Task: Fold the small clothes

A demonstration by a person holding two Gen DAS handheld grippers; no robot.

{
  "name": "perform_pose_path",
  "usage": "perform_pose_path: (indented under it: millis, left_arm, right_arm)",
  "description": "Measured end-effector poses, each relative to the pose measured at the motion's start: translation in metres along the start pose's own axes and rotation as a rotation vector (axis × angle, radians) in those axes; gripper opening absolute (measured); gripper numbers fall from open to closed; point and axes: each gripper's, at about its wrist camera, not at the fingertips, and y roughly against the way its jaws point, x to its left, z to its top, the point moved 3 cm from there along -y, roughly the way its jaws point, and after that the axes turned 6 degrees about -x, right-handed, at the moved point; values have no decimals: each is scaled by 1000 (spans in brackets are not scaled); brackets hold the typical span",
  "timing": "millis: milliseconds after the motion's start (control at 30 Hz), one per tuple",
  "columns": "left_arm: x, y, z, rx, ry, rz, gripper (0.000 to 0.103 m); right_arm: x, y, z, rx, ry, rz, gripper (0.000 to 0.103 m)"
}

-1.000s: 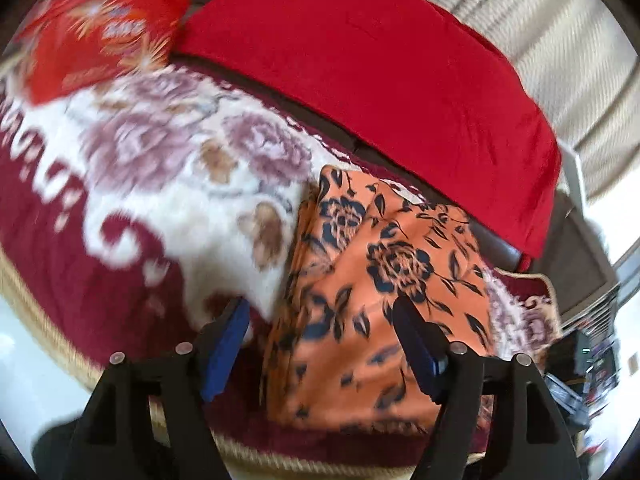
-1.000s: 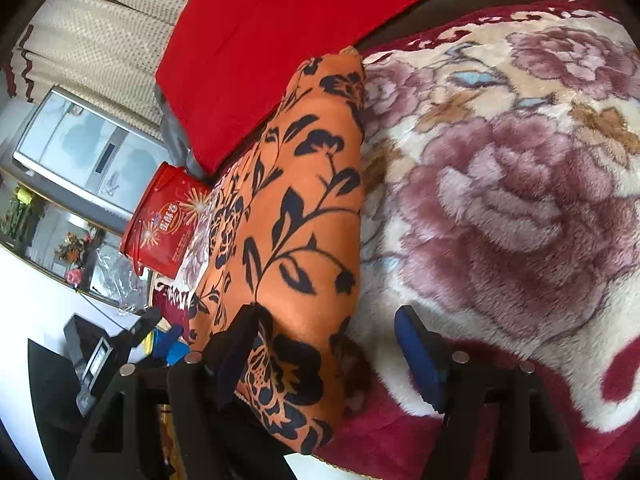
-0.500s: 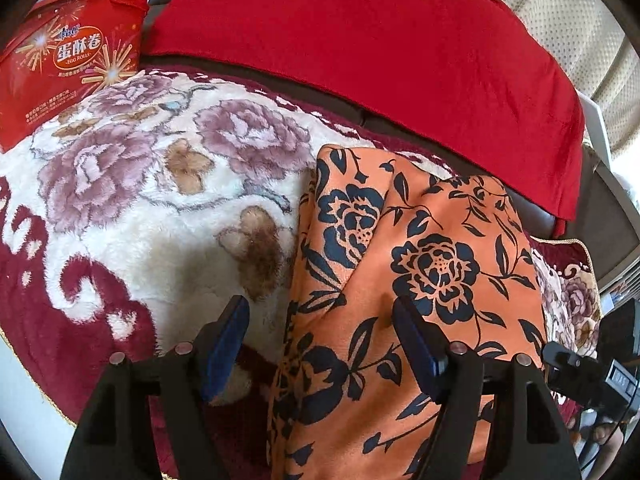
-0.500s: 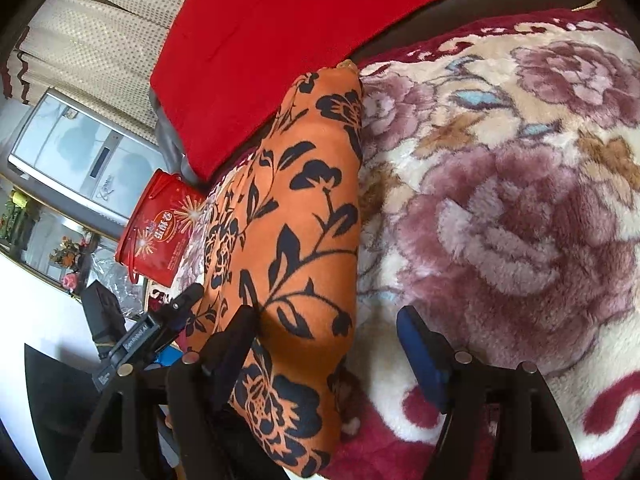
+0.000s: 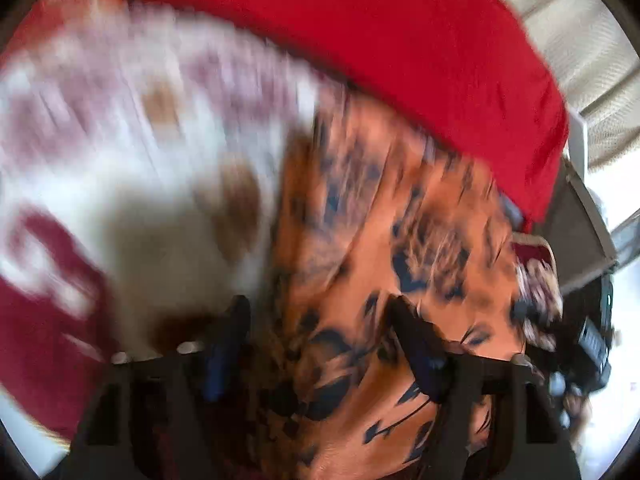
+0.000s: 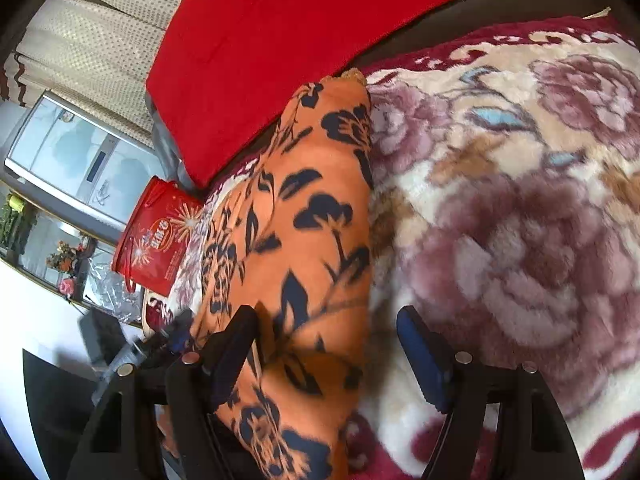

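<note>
Smooth matt orange cloth (image 6: pixel 312 240) on plush, fuzzy floral blanket (image 6: pixel 520 240)

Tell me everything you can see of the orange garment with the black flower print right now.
The orange garment with black flower and leaf print looks like soft, thin fabric, folded into a long narrow stack with layered edges showing along one side. It lies flat on the plush floral blanket, its far end near the red cloth. The open right gripper straddles its near edge; the open left gripper hovers over the other end. The left view is motion-blurred, so contact is unclear.
</note>
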Motion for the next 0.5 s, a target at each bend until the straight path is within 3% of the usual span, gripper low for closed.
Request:
perform_pose_path:
  millis: [67,100,233,300,333,367,400,433,467,500]
  left_arm:
    - [8,-2,-2,-15,52,-42,45]
    - [8,1,-1,-22,49,-46,43]
    - [6,7,-1,-33,30,-51,43]
    - [7,8,0,-44,55,-64,55]
    - [8,6,0,-45,60,-62,68]
    - [9,3,-1,-38,57,-60,70]
    - [7,-2,-3,-27,38,-55,70]
    - [6,-2,-4,-32,17,-49,68]
    - [4,-4,-6,-30,2,-53,54]
    - [2,-5,-6,-22,4,-63,46]
  right_arm:
    - [3,-14,6,19,7,5,74]
    - [6,-19,6,29,31,3,56]
    - [17,-21,10,30,65,-6,53]
    - [17,-20,10,23,71,7,61]
    - [14,-20,10,24,57,7,68]
    - [4,-20,10,26,24,4,79]
    - [0,-20,11,20,0,6,79]
    - [-4,-21,13,18,-18,17,79]
    - [-4,-24,14,23,-27,26,77]
    - [0,-29,14,35,4,28,59]
